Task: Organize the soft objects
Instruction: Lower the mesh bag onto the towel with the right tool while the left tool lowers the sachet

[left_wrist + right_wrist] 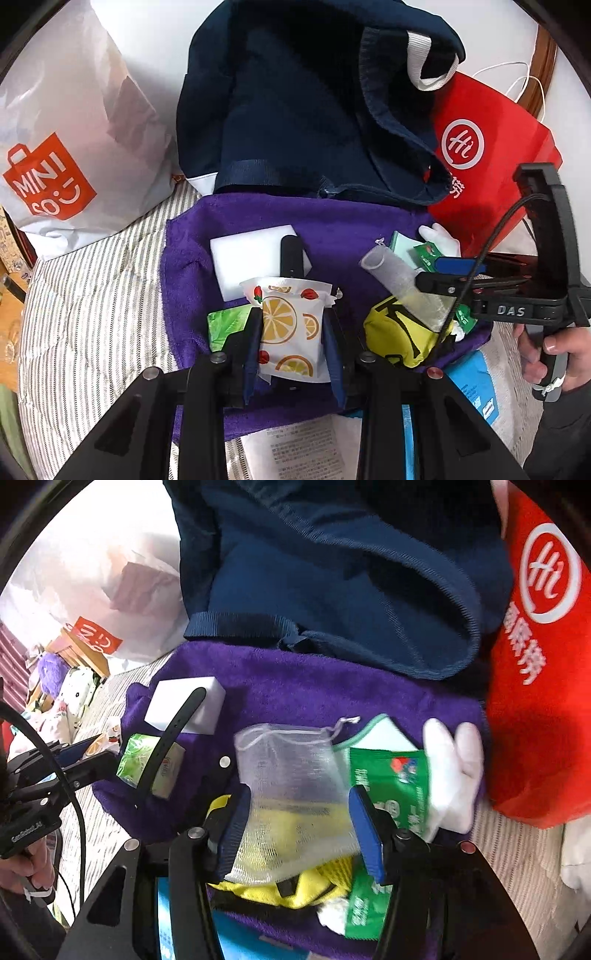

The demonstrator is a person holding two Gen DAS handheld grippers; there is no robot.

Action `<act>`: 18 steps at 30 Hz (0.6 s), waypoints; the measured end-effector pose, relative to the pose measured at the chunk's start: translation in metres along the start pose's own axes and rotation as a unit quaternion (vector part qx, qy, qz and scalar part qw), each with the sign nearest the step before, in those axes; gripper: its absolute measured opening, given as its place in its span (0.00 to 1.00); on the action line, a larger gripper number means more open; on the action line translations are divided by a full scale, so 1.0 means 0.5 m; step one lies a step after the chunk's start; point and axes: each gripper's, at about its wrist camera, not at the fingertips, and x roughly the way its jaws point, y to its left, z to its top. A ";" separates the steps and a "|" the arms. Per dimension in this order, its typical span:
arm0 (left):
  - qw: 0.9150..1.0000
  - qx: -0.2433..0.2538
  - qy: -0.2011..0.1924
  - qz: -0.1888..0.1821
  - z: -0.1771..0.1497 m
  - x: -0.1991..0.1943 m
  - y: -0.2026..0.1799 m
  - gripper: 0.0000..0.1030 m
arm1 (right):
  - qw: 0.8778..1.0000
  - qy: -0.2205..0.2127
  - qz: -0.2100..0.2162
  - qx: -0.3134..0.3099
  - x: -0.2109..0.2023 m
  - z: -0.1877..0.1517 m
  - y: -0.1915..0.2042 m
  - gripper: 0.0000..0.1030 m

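Observation:
My left gripper is shut on a white tissue pack printed with lemons and strawberries, held just above the purple towel. My right gripper is shut on a white mesh pouch, which also shows in the left wrist view. Under the pouch lies a yellow pouch. A white sponge block, a black strap, a green tissue pack and green packets lie on the towel. The open navy tote bag stands behind the towel.
A white MINISO bag stands at the left, a red paper bag at the right. A white plush piece lies at the towel's right edge. Striped bedding is underneath. A blue pack and printed paper lie near me.

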 end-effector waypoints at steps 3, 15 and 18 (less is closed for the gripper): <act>1.000 0.005 0.001 -0.007 0.002 0.004 -0.011 0.29 | 1.000 -0.011 0.000 0.008 -0.031 -0.008 -0.013 0.53; 0.999 0.029 0.024 -0.031 0.012 0.069 -0.068 0.29 | 0.999 -0.038 -0.003 0.036 -0.089 -0.048 -0.062 0.53; 0.999 0.034 0.030 -0.031 0.015 0.088 -0.080 0.29 | 0.998 -0.043 -0.002 0.039 -0.107 -0.067 -0.070 0.54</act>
